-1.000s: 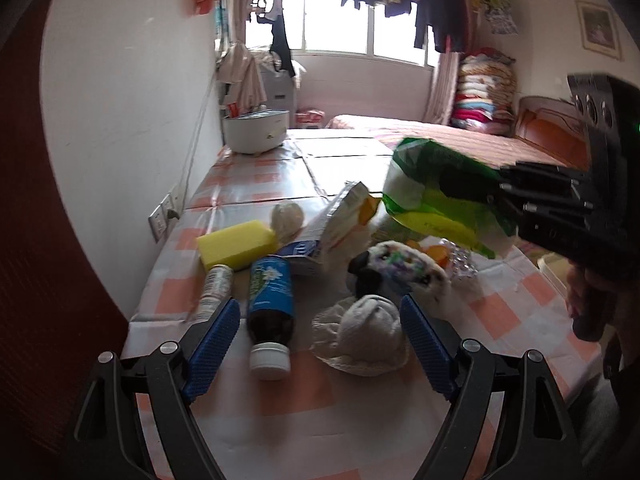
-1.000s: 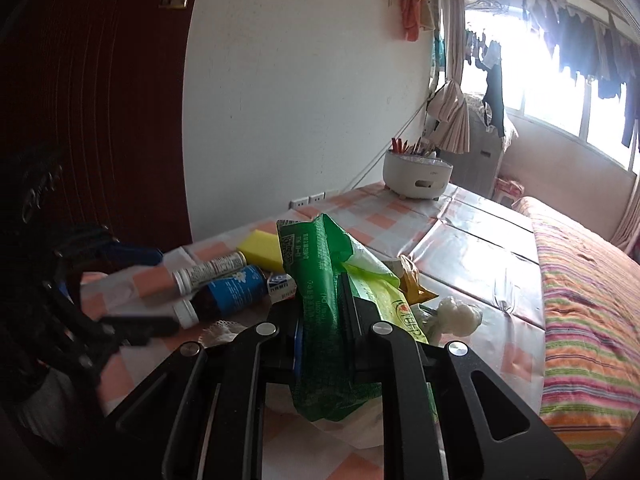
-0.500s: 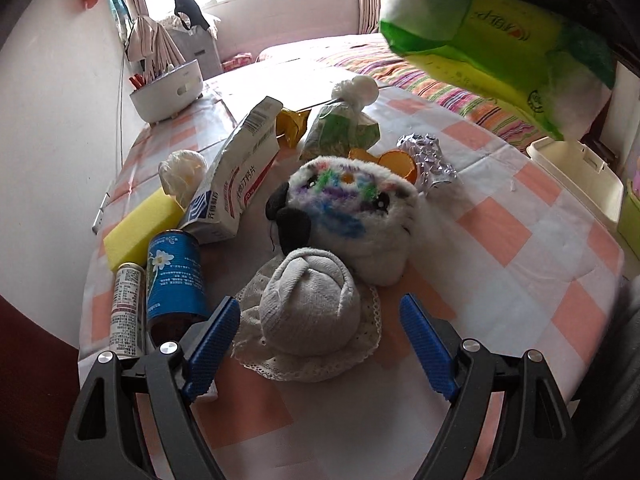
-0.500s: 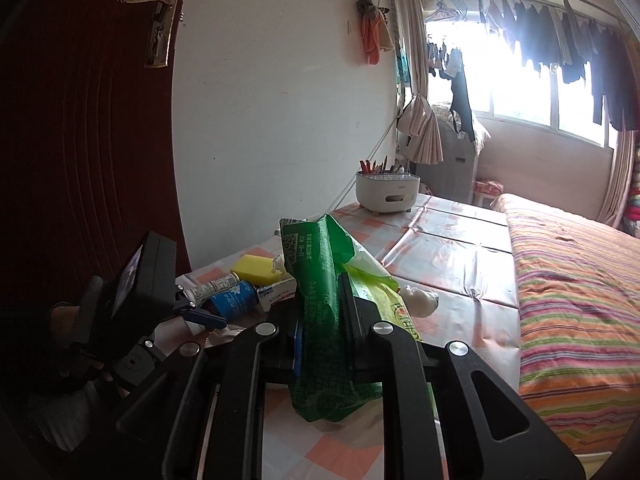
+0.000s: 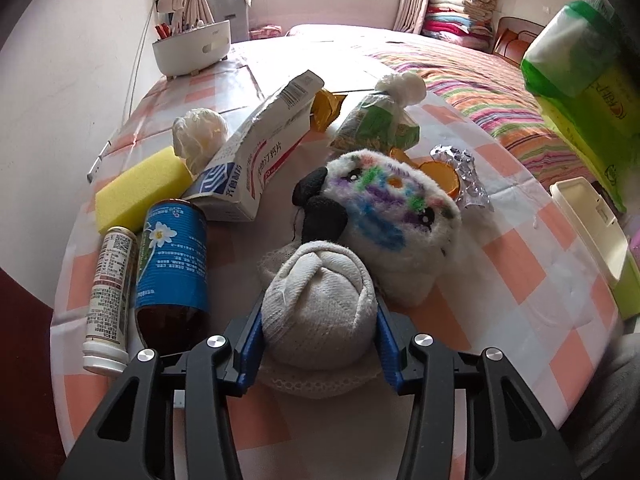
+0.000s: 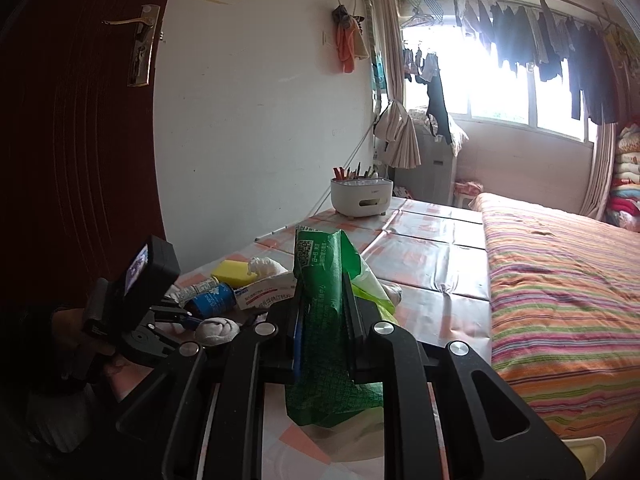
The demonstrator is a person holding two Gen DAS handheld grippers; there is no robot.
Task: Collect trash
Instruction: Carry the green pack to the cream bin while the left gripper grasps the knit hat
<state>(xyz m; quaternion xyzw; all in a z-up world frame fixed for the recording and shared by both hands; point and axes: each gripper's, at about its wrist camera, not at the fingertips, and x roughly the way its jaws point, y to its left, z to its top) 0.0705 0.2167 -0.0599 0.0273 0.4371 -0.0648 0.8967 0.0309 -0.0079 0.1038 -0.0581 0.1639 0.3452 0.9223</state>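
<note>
My left gripper (image 5: 318,340) is shut on a rolled grey-white sock (image 5: 316,312) that lies on a lace doily on the checked table (image 5: 520,264). The sock also shows in the right wrist view (image 6: 216,330), between the left gripper's blue pads. My right gripper (image 6: 322,340) is shut on a green plastic wrapper (image 6: 324,320) and holds it above the table's right side; the wrapper shows at the far right of the left wrist view (image 5: 588,80).
On the table lie a plush toy (image 5: 384,216), a blue-labelled bottle (image 5: 172,256), a small white bottle (image 5: 110,300), a yellow sponge (image 5: 140,188), a medicine box (image 5: 260,152), crumpled foil (image 5: 460,176) and a tied bag (image 5: 380,120). A white holder (image 5: 192,46) stands far back. A cream bin (image 5: 592,224) is at the right.
My left gripper moved forward and closed on the rolled sock. My right gripper lifted the green wrapper up and away to the right.
</note>
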